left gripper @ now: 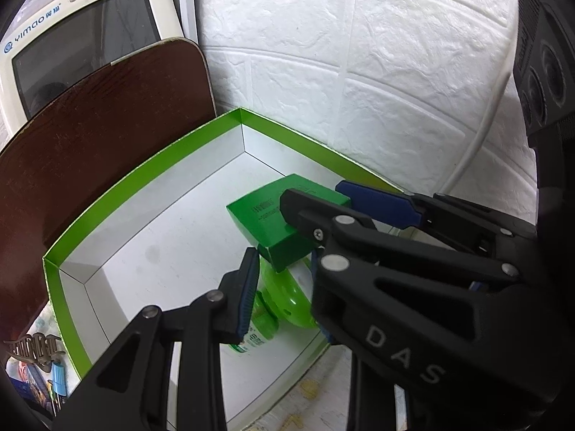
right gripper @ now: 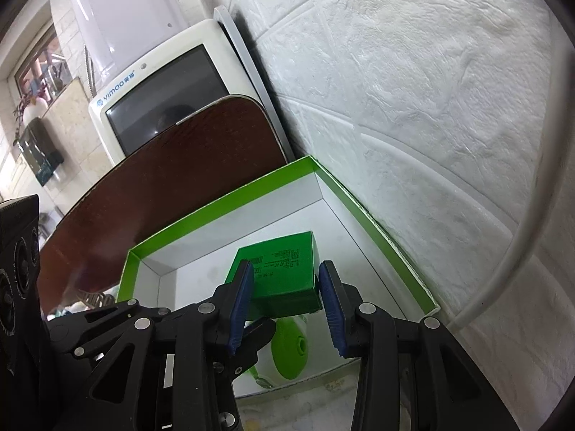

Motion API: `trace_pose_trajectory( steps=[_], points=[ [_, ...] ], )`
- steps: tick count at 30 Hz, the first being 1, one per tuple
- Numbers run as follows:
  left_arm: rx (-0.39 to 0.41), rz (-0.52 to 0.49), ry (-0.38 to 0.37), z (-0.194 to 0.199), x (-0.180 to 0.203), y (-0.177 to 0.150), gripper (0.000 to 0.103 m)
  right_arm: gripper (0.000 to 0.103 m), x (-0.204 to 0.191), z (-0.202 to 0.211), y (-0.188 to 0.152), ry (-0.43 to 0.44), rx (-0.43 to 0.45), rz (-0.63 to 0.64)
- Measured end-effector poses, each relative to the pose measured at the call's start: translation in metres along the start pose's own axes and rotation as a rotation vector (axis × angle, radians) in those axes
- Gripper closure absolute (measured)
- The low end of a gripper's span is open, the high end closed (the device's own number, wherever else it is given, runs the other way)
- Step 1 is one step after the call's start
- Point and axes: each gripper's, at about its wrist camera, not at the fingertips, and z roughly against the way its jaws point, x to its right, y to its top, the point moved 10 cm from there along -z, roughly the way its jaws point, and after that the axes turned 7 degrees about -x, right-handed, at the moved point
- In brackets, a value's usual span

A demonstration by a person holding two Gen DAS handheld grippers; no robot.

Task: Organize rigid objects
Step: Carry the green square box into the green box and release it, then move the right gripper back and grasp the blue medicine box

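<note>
The shallow green-rimmed white cardboard tray (left gripper: 143, 165) stands against the white embossed brick-pattern wall (left gripper: 359, 72), with the dark brown rounded wooden board (left gripper: 107, 125) upright just behind its far side and the cream YIMAO screen appliance (left gripper: 72, 36) behind that board. Inside the tray the small green rectangular carton (right gripper: 280, 273) lies tilted over the bright green round plastic piece (right gripper: 291, 352). A white cable (right gripper: 521, 237) runs down the wall to the tray's right.

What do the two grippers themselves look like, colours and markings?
Both the left gripper and the right gripper are matte black linkage frames with silver rivets and ribbed blue finger pads. White letters "DAS" mark the right gripper's frame in the left wrist view.
</note>
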Motion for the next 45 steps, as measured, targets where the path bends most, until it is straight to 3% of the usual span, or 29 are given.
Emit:
trace_pose_trajectory(
  steps=[6, 11, 21, 32, 39, 45],
  points=[
    [0.001, -0.022, 0.033, 0.008, -0.001, -0.006, 0.068, 0.062, 0.002, -0.003, -0.008, -0.009, -0.031, -0.014],
    [0.050, 0.003, 0.056, 0.033, -0.011, -0.010, 0.052, 0.062, -0.005, 0.006, -0.006, -0.010, -0.013, -0.001],
    [0.104, 0.159, 0.126, 0.082, -0.075, -0.046, 0.052, 0.063, -0.047, 0.017, -0.004, 0.003, 0.005, 0.067],
    [0.099, 0.446, 0.327, 0.130, -0.186, -0.152, 0.051, 0.063, -0.153, -0.004, -0.036, 0.109, -0.081, 0.239],
    [0.095, 0.617, 0.443, 0.166, -0.238, -0.228, 0.050, 0.063, -0.232, -0.016, -0.080, 0.173, -0.165, 0.383],
    [0.104, 0.694, 0.527, 0.190, -0.269, -0.276, 0.042, 0.063, -0.295, -0.031, -0.125, 0.227, -0.250, 0.492]
  ],
)
